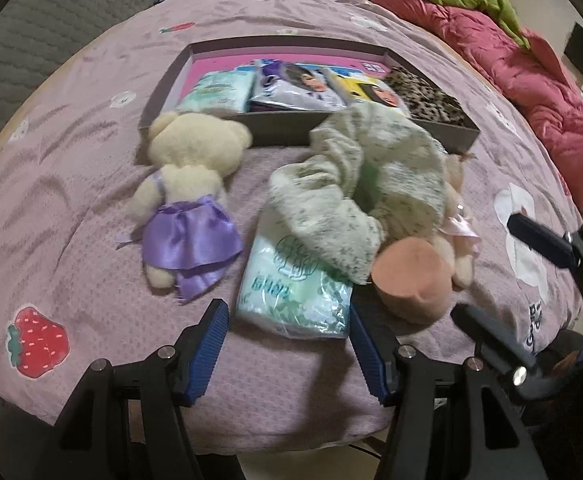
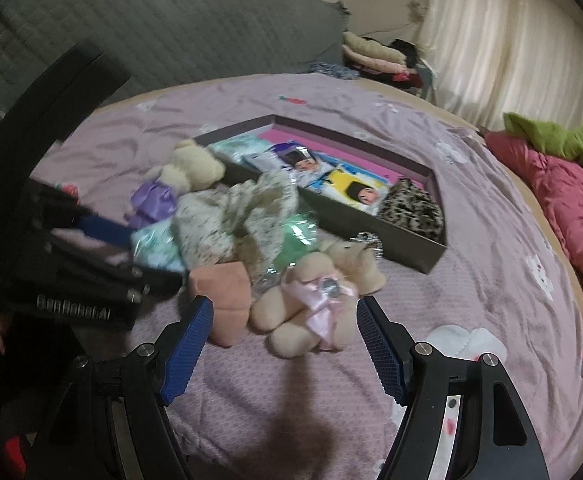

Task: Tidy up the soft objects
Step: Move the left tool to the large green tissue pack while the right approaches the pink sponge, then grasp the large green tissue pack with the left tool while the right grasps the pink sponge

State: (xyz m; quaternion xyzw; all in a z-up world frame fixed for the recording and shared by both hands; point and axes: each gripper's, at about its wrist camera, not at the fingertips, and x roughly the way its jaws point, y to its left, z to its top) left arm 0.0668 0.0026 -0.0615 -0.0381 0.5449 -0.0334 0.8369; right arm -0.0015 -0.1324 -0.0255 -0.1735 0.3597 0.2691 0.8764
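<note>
Both grippers held wide apart, nothing between the pads. Left gripper is lined up on the tissue pack, near centre of the bed; right gripper is lined up on the pink-bow bear. Box lies far, part filled, likely the destination. Pack is crinkly, half covered by a speckled cloth. Purple-skirt bear lies left.

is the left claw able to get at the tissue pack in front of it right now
Probably yes. The left claw is open, with the tissue pack's near end lying bare between its fingers. Only the speckled cloth drapes over the pack's far end, so it may drag along when the pack is lifted.
</note>
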